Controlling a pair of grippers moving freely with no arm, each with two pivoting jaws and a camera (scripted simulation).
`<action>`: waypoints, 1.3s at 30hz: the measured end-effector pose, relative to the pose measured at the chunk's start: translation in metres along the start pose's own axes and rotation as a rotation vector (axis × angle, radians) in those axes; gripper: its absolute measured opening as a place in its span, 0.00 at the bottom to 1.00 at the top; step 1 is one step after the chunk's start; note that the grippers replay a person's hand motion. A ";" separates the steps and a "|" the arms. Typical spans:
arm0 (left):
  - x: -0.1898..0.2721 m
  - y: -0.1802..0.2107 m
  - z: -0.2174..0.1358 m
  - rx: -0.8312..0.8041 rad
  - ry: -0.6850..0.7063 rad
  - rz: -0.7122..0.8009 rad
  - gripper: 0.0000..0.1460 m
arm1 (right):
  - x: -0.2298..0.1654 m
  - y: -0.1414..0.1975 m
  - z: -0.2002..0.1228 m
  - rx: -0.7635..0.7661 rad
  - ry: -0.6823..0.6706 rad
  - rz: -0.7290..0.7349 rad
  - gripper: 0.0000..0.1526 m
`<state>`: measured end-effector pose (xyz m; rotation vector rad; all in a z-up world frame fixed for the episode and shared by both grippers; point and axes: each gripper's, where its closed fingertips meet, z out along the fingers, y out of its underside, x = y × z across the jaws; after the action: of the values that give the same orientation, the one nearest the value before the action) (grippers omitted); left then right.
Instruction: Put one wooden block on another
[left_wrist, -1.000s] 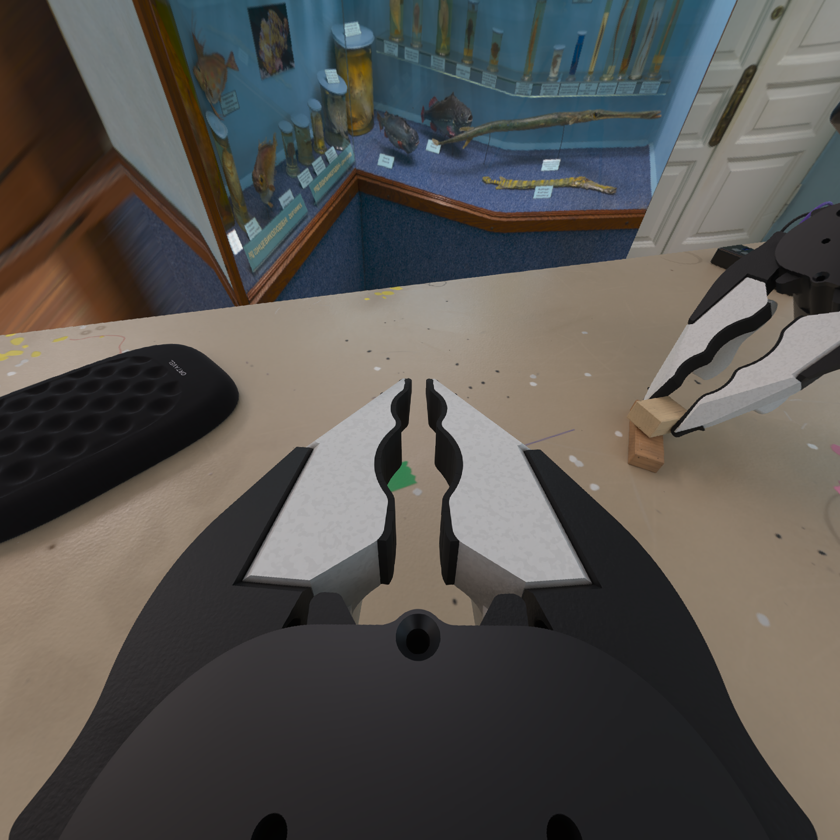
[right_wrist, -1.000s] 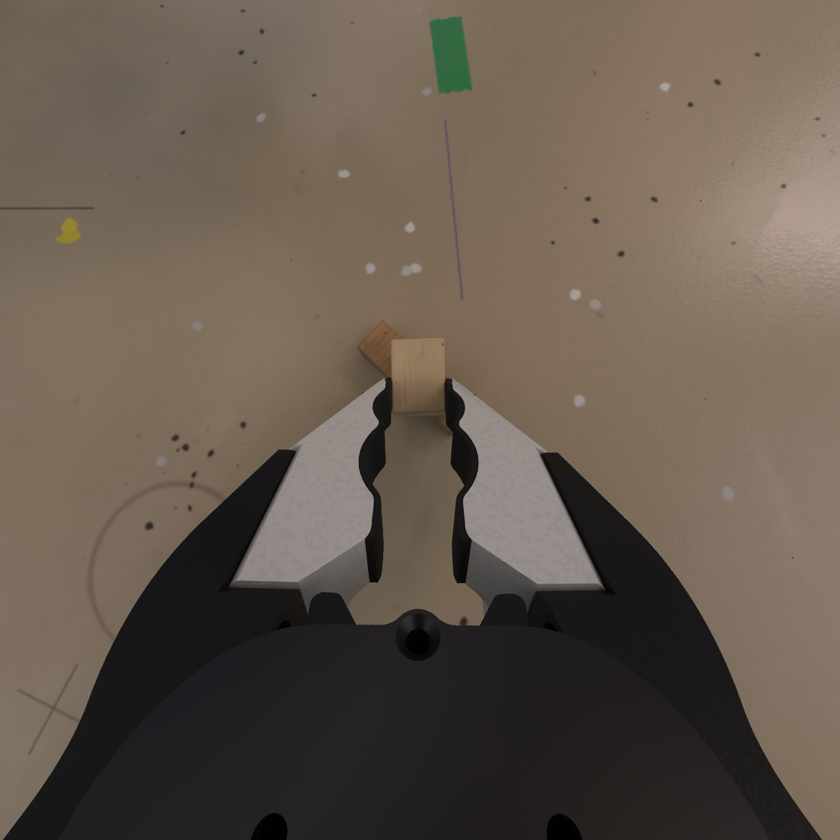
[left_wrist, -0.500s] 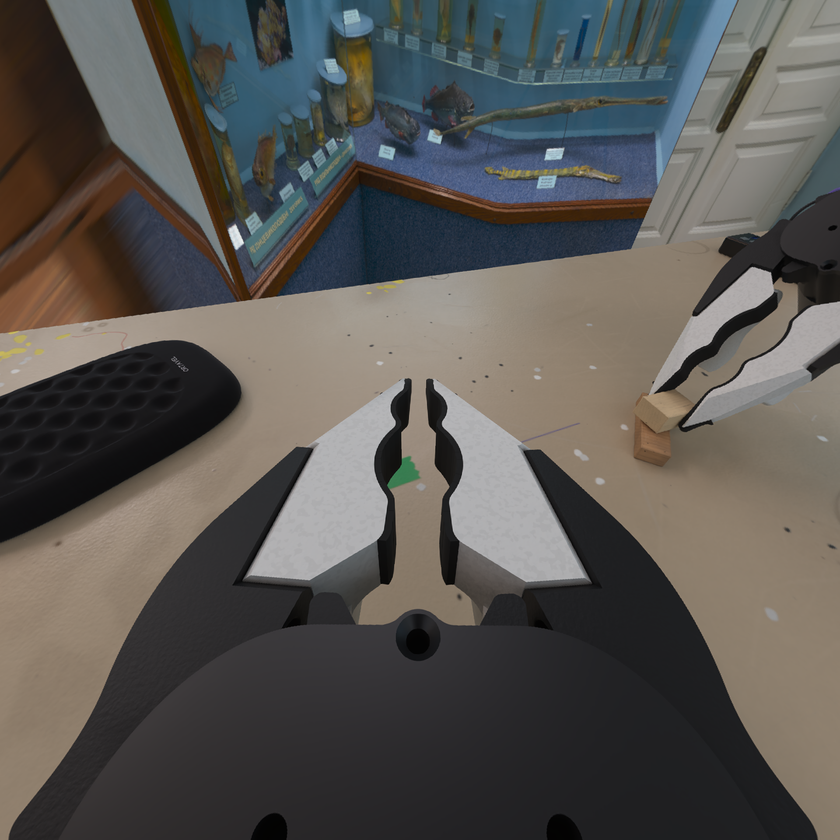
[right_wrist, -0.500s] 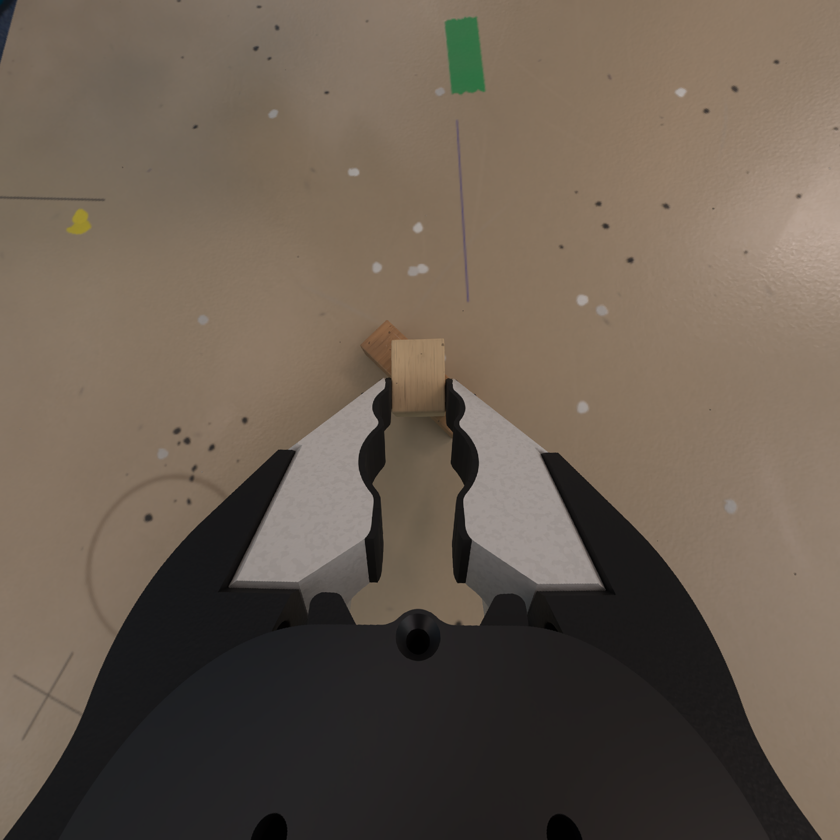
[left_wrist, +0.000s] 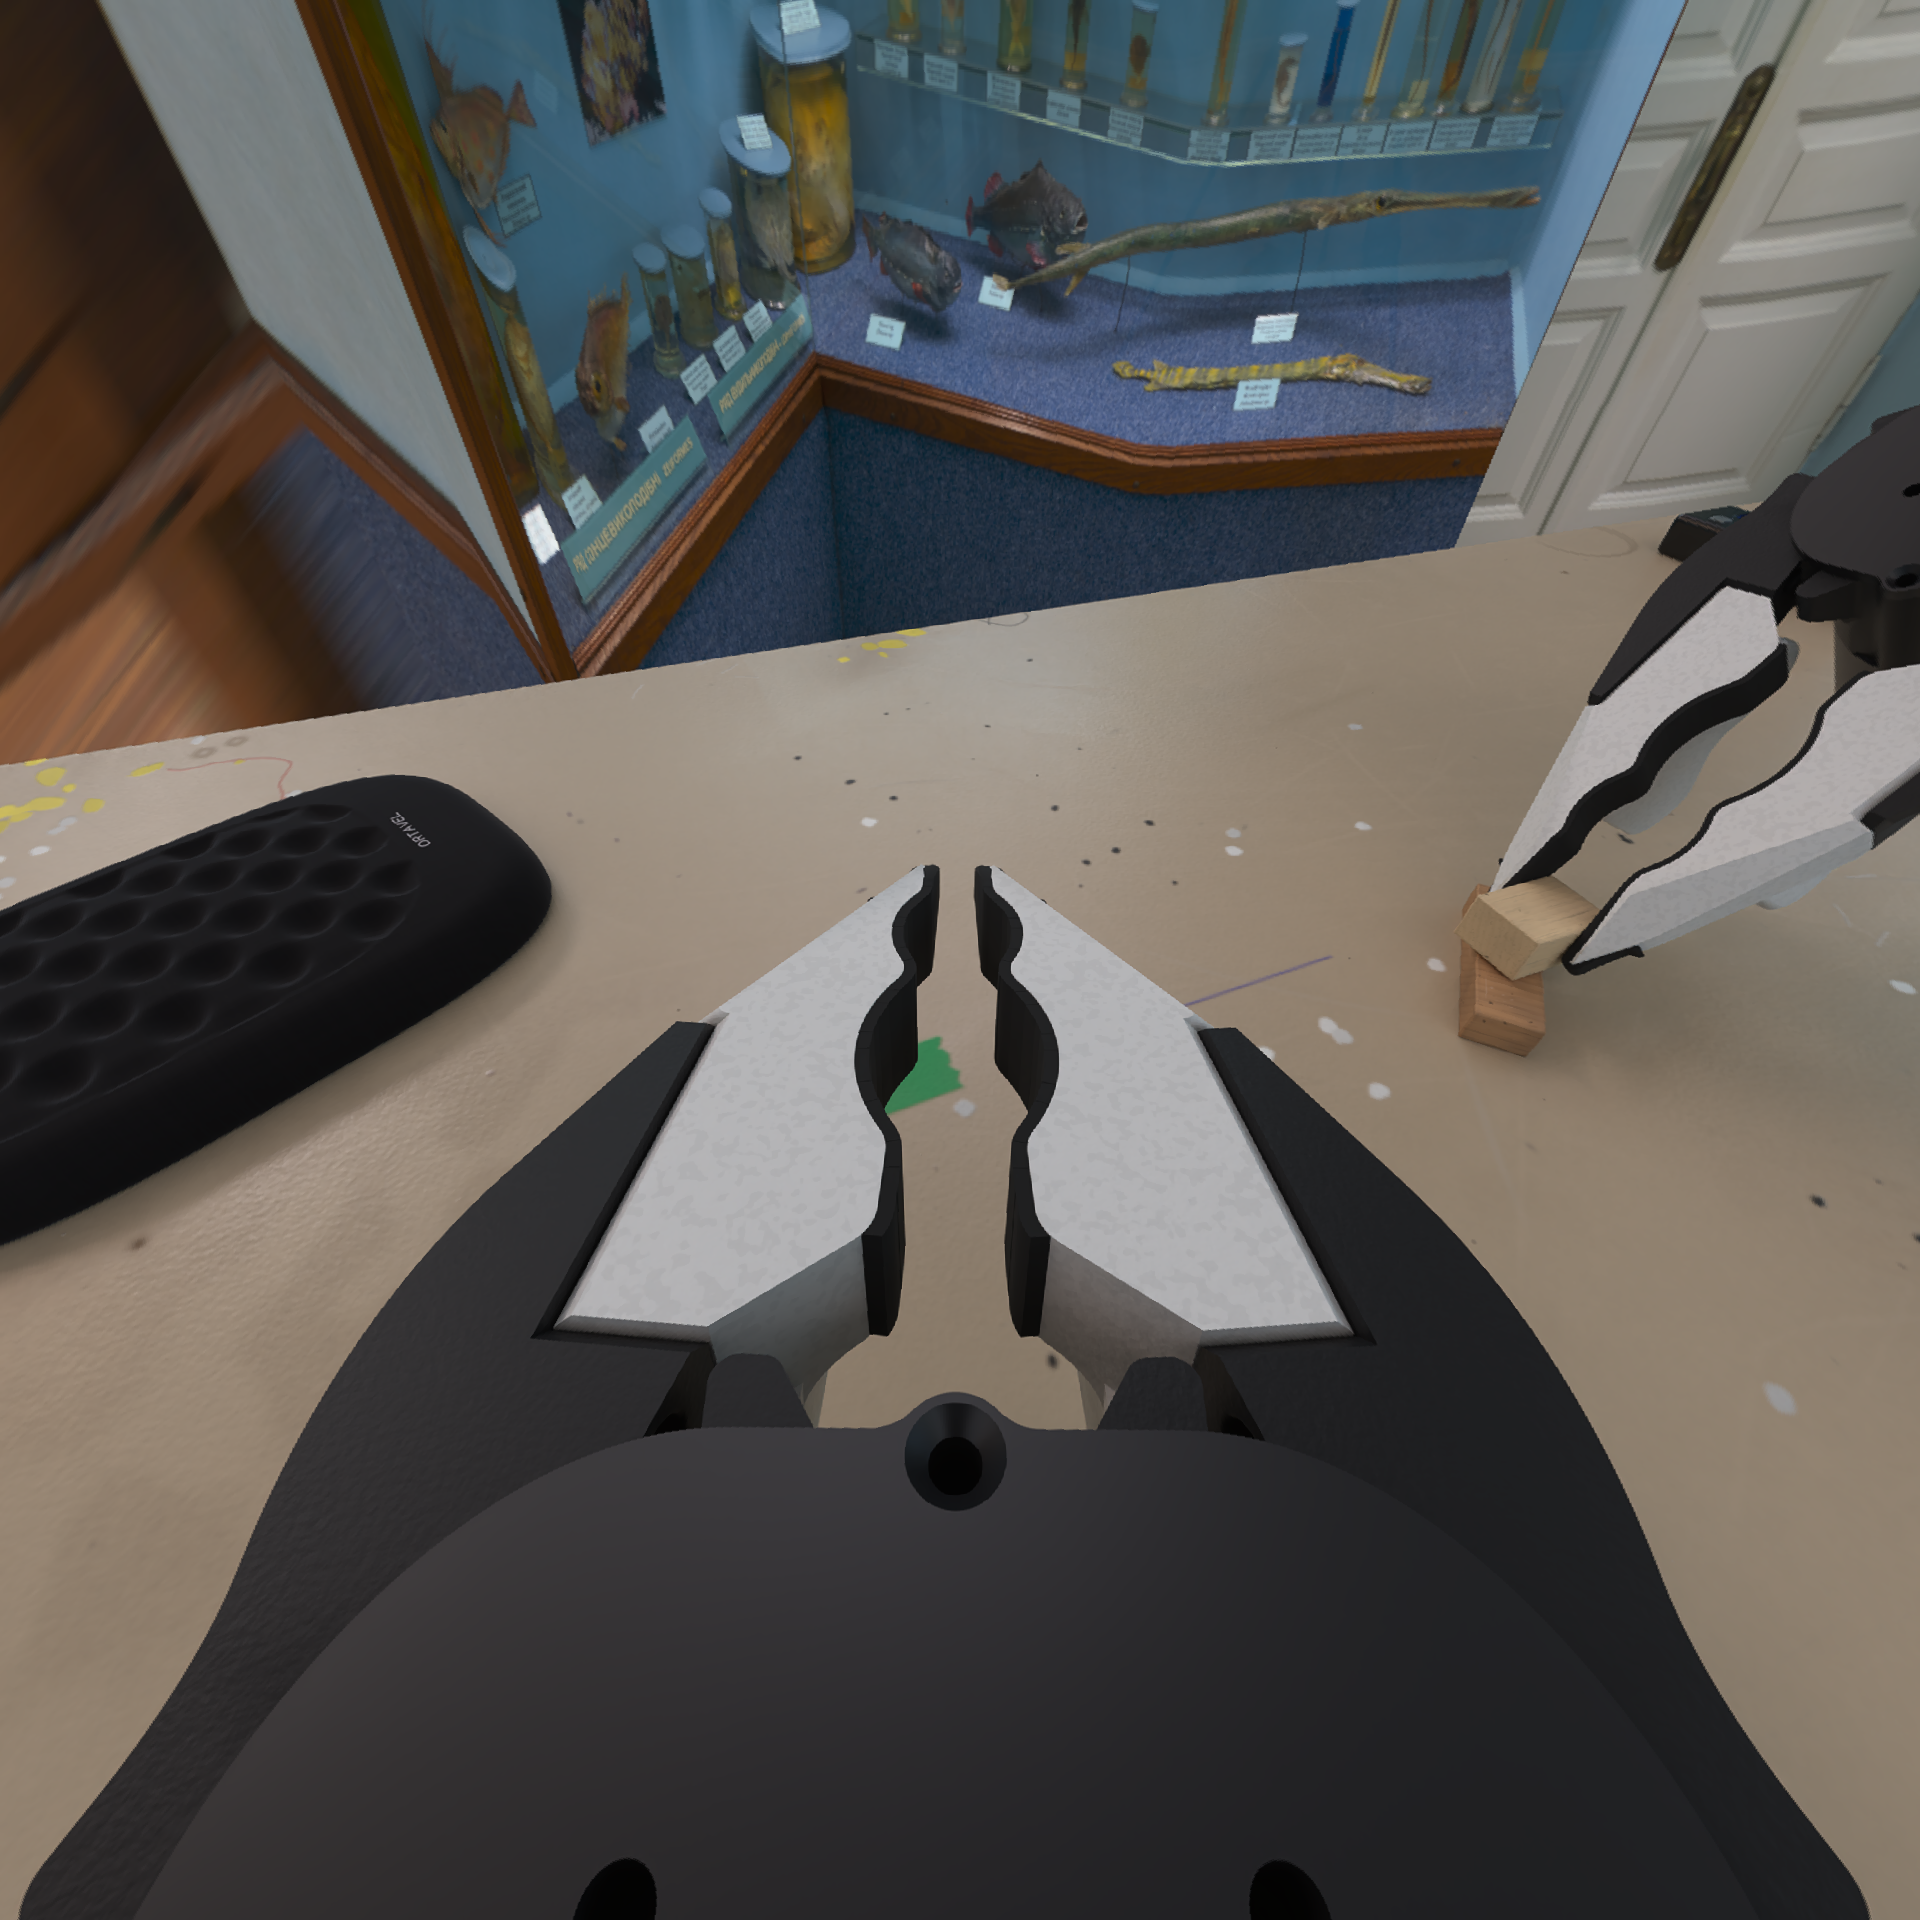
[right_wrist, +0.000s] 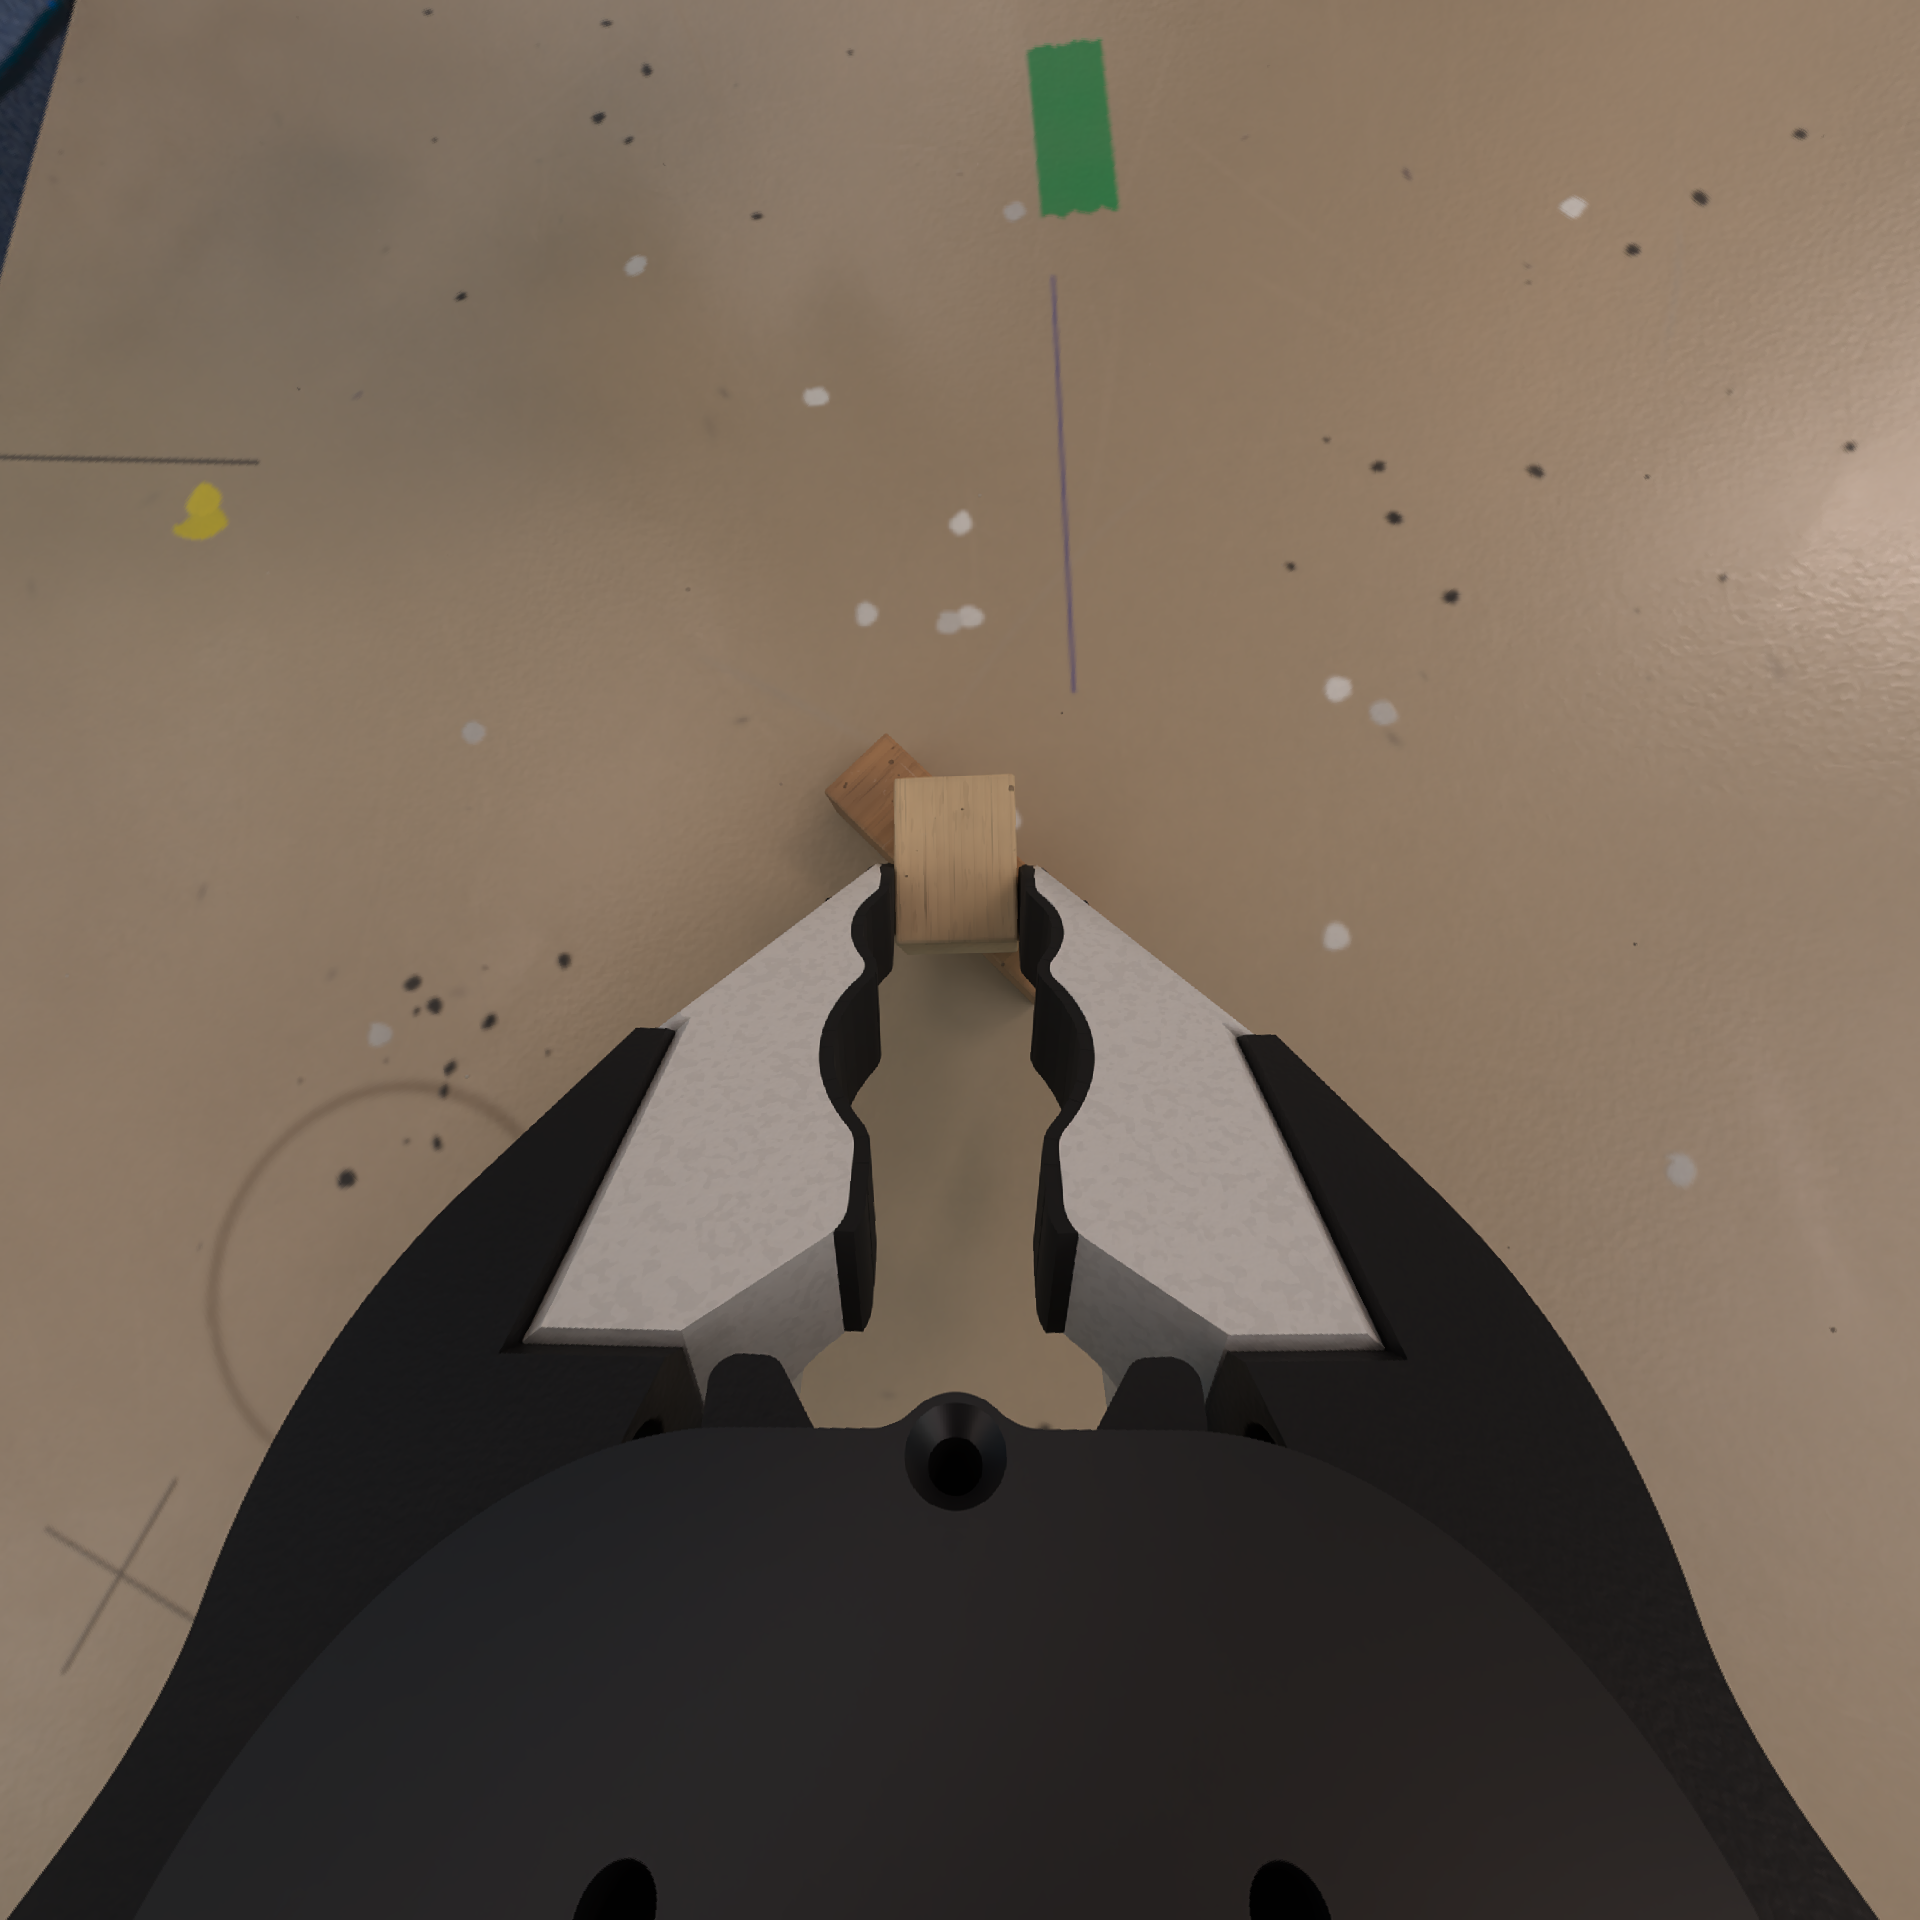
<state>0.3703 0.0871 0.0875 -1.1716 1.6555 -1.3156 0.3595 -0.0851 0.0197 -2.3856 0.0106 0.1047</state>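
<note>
Two wooden blocks sit on the tan speckled table (right_wrist: 1455, 831). The pale block (right_wrist: 954, 857), a smooth light cube, is gripped between the right gripper (right_wrist: 954, 883) fingertips, tilted, its lower edge touching the darker block (right_wrist: 868, 784). The darker block is a flat rectangular slab lying on the table, angled under the pale one. In the left wrist view the pale block (left_wrist: 1522, 925) rests across the slab's (left_wrist: 1496, 1008) top end.

The left gripper (left_wrist: 956, 883) is nearly closed and holds nothing; a thin gap shows between its wavy black pads, and its fingers are white and grainy. A black dimpled pad (left_wrist: 208, 966), oval, lies to its left. A green tape strip (right_wrist: 1072, 130) lies flat on the table.
</note>
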 end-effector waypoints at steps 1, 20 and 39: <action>0.000 0.000 0.000 -0.001 0.000 0.000 0.05 | 0.000 0.000 0.000 0.002 0.001 -0.001 0.15; -0.001 0.003 0.002 -0.020 -0.004 0.015 0.05 | 0.000 -0.001 0.000 0.028 -0.001 0.005 0.15; 0.000 0.003 0.002 -0.023 -0.006 0.021 0.05 | 0.000 -0.001 0.001 -0.002 0.001 -0.032 0.15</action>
<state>0.3718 0.0865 0.0845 -1.1675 1.6788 -1.2821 0.3593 -0.0840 0.0192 -2.3872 -0.0268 0.0883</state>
